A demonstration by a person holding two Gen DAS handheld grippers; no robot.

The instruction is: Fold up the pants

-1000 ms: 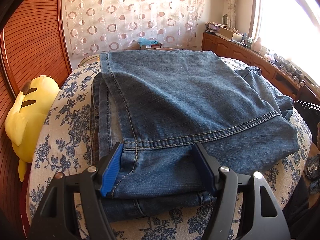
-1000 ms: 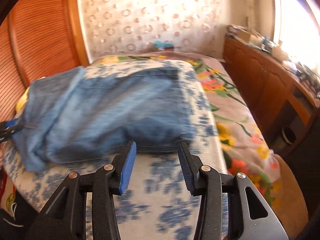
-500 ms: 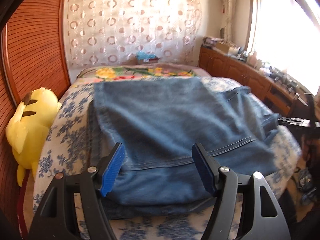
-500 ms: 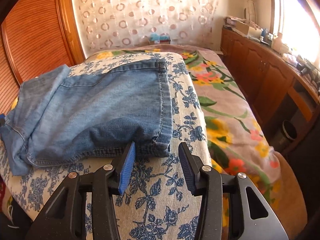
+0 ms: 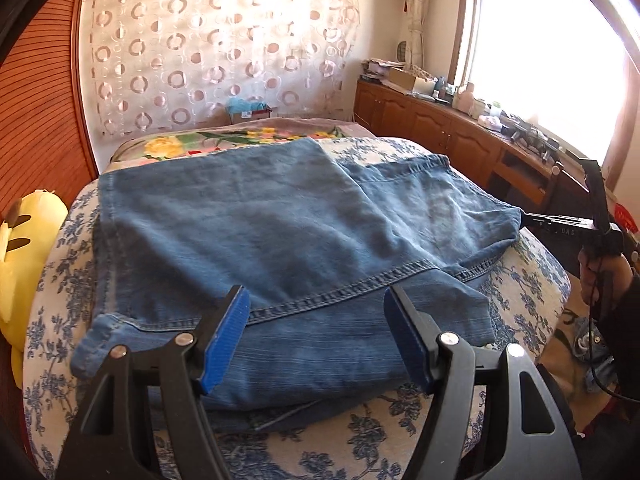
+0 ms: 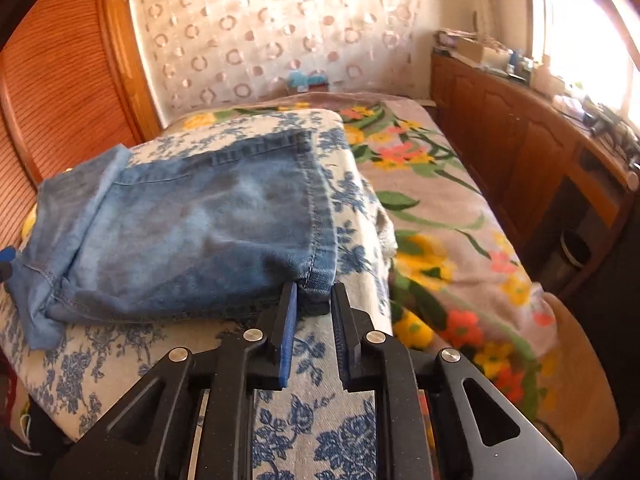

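Folded blue denim pants [image 5: 280, 232] lie on a bed cover with blue flowers [image 5: 360, 440]. My left gripper [image 5: 316, 300] hovers open just above their near hem, its pads apart and gripping nothing. In the right wrist view the pants [image 6: 200, 232] lie to the left. My right gripper [image 6: 315, 292] is closing its jaws on their near right corner, and the pads pinch the hem. In the left wrist view the right gripper [image 5: 526, 218] meets the pants' right edge, held by a hand [image 5: 600, 272].
A yellow plush toy [image 5: 24, 248] lies at the bed's left edge by the wooden panel [image 5: 40, 100]. A flowered blanket [image 6: 440, 220] covers the far right of the bed. Wooden cabinets [image 6: 520, 152] with clutter run along the right wall under the window.
My left gripper drew back and rose from the pants' near hem, still open. My right gripper moved in on the pants' near right corner and its jaws narrowed onto it.
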